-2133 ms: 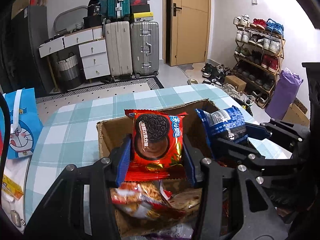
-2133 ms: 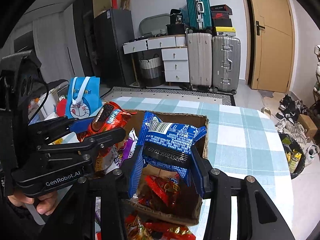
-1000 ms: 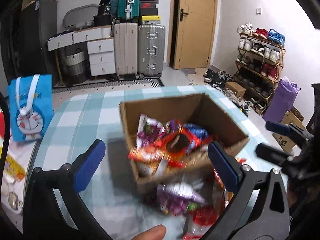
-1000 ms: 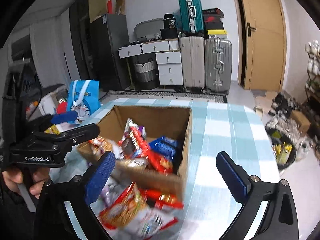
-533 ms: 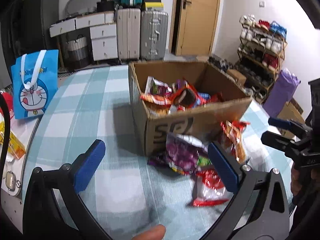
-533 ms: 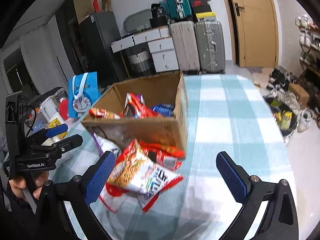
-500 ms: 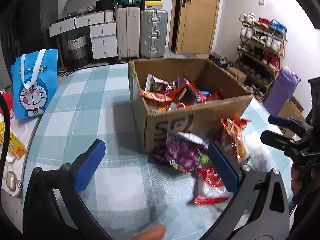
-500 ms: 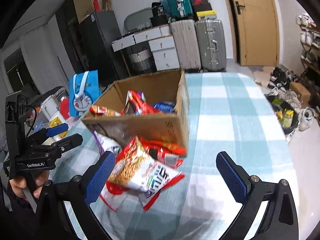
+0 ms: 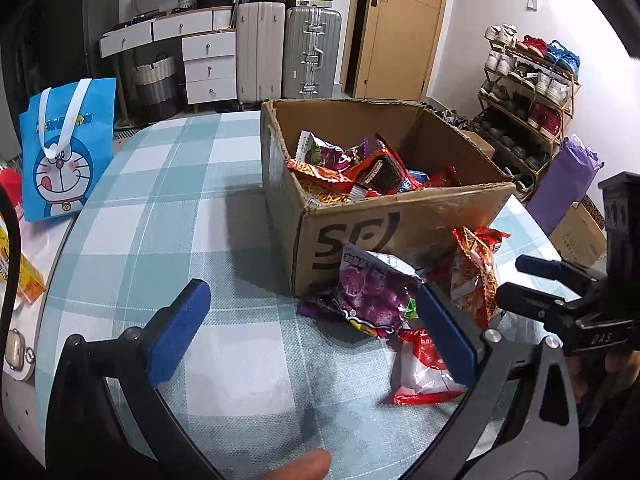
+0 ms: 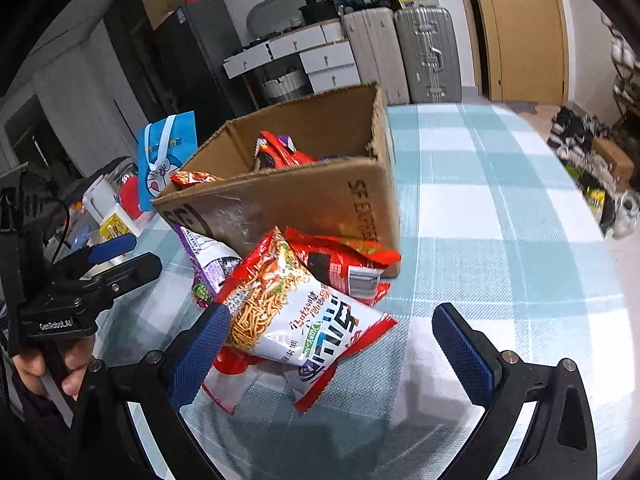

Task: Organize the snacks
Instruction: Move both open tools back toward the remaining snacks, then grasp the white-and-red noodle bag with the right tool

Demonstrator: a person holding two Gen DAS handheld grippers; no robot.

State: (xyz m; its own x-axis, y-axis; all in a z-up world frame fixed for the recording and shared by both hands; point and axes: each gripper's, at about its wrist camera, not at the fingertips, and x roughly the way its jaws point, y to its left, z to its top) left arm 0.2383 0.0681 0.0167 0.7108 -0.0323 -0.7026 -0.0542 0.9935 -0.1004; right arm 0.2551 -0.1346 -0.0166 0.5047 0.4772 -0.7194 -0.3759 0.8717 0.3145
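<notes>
At the lower left of the left wrist view the left gripper (image 9: 310, 330) is held wide open and empty above the checked tablecloth (image 9: 168, 216), with the purple snack bag (image 9: 370, 292) lying just inside its right finger. The cardboard box (image 9: 400, 232), half filled with packets, is seen at centre frame, the loose bags resting against its front wall. In the right wrist view the right gripper (image 10: 330, 346) is likewise spread and empty, the noodle packet (image 10: 292, 312) lying between its fingers, nearer the left one.

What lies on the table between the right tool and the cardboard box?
In the right wrist view, a noodle snack packet overlapping a red packet lies between the open right tool and cardboard box.
</notes>
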